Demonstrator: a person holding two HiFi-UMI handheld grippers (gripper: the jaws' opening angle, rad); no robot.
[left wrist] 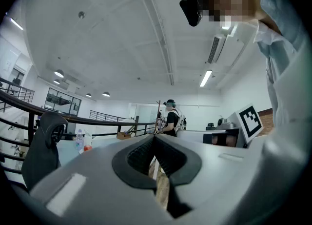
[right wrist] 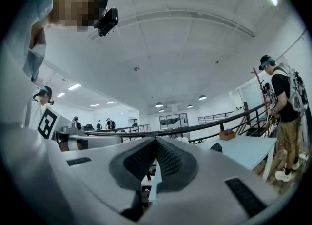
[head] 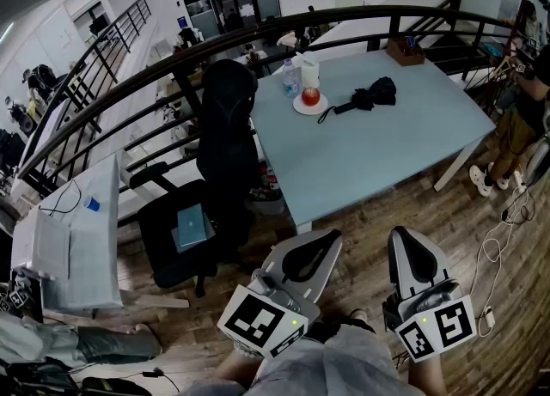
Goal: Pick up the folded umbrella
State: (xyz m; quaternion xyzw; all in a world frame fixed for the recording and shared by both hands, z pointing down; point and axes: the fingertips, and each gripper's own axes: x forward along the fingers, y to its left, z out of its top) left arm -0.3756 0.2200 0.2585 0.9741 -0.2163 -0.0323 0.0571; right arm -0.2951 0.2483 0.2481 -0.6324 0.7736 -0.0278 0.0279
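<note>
The folded black umbrella lies on the far part of the pale blue table, its strap trailing toward a white plate. In the right gripper view the umbrella shows as a small dark lump on the table top. Both grippers are held low in front of me, well short of the table's near edge. My left gripper is shut with nothing in it, jaw tips touching. My right gripper is also shut and empty, its tips meeting.
A white plate with a red-filled glass, a water bottle and a wooden box stand on the table. A black office chair sits at its left side. A curved black railing runs behind. A person stands at right.
</note>
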